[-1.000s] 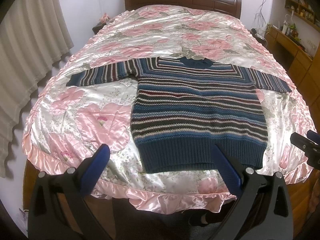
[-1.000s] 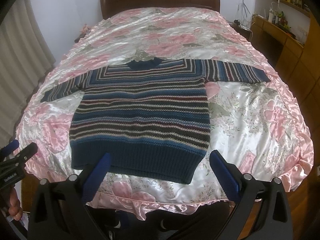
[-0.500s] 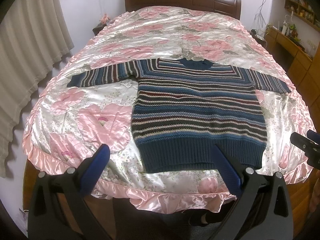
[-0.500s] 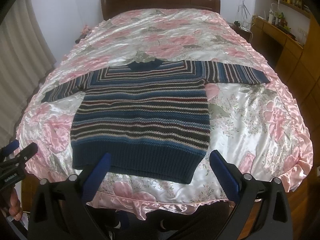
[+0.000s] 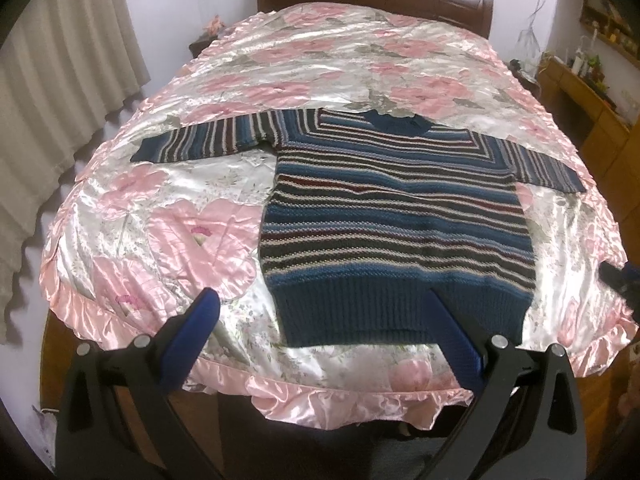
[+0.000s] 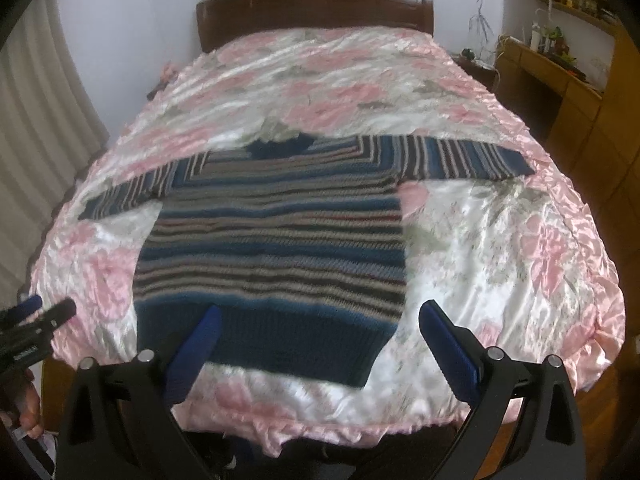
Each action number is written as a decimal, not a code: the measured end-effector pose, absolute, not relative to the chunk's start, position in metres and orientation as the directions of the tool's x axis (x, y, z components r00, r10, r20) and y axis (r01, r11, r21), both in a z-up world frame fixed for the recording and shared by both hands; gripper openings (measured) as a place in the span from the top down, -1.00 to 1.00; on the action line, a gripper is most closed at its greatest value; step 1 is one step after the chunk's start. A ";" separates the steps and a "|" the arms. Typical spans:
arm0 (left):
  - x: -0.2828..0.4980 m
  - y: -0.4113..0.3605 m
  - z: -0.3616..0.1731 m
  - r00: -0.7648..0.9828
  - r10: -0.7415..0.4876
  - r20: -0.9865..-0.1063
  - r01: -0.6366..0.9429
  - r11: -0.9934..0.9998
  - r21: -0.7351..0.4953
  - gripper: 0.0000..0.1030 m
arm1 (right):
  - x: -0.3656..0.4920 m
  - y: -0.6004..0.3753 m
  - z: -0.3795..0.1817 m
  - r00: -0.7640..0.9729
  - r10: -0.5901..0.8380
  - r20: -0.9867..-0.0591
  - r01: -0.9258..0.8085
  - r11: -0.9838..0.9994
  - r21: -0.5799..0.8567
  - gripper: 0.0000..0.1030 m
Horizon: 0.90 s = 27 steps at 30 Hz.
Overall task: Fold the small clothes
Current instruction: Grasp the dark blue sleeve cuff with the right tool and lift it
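In the left wrist view, the striped sweater [image 5: 396,216] is seen spread flat on the bed [image 5: 208,236], both sleeves stretched out. The left gripper [image 5: 320,322] is held above the hem, its 2 fingers [image 5: 192,332] spread wide, gripping nothing.

In the right wrist view, the right gripper [image 6: 318,330] is likewise held wide apart and empty over the sweater's [image 6: 276,240] hem.
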<state>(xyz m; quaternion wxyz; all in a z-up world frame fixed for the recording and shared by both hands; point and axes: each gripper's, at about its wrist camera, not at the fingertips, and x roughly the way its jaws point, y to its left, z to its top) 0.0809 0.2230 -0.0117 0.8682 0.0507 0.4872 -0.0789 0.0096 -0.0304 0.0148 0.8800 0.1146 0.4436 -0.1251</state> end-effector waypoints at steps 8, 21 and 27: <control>0.159 0.132 -0.028 0.520 -0.090 -0.849 0.222 0.975 0.032 -0.95 | 0.053 -0.164 -0.003 0.556 -0.124 -0.822 0.397 0.908 0.132 -0.93; 0.311 -0.121 -0.087 0.476 -0.236 -0.847 0.332 0.940 -0.075 -0.95 | 0.165 -0.485 -0.104 0.316 -0.167 -0.934 0.651 0.754 0.085 -0.93; 0.347 -0.188 -0.126 0.472 -0.218 -0.854 0.331 0.942 -0.058 -0.95 | 0.183 -0.584 -0.152 0.258 -0.132 -0.957 0.700 0.709 0.091 -0.93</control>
